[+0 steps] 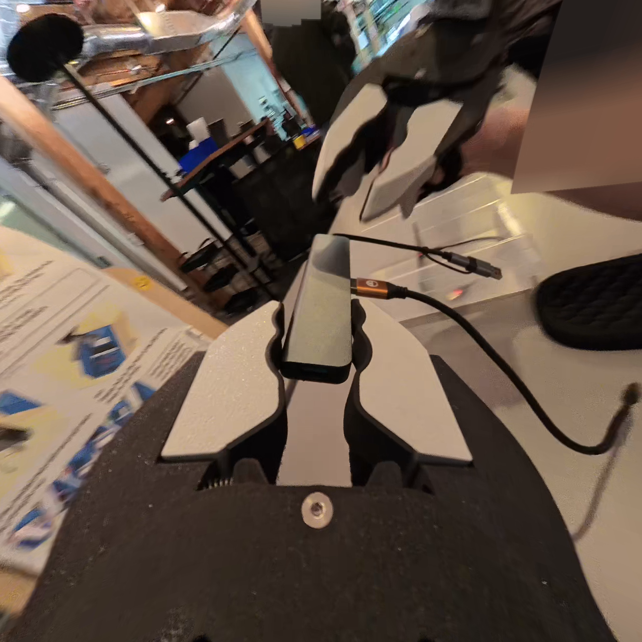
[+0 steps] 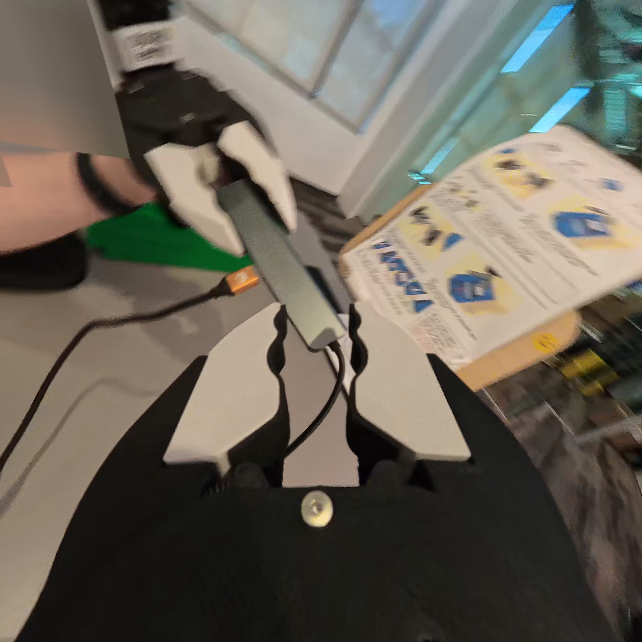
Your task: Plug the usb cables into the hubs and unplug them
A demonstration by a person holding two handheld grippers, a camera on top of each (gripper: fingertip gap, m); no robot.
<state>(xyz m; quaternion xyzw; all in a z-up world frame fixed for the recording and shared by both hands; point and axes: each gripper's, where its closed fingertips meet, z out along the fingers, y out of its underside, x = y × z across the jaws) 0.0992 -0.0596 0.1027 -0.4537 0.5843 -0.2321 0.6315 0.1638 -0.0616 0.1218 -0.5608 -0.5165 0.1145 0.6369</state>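
My left gripper [image 1: 318,305] is shut on a slim grey USB hub [image 1: 319,278] and holds it lifted off the white table [image 1: 469,399]. A black cable with an orange plug [image 1: 370,288] is plugged into the hub's right side. The hub's own thin lead [image 1: 399,245] ends in a loose grey plug [image 1: 479,267]. My right gripper [image 2: 317,307] is open, and the hub's far end [image 2: 326,333] and its lead [image 2: 333,389] lie between its fingertips. The right gripper also shows in the left wrist view [image 1: 344,205], just beyond the hub. The orange plug [image 2: 241,278] also shows in the right wrist view.
A cardboard box with a printed sheet [image 1: 87,347] [image 2: 486,243] stands on the hub's side away from the plug. A black padded item [image 1: 590,305] lies on the table at the right. A green object [image 2: 156,239] and a person's forearm [image 2: 41,194] are behind the left gripper.
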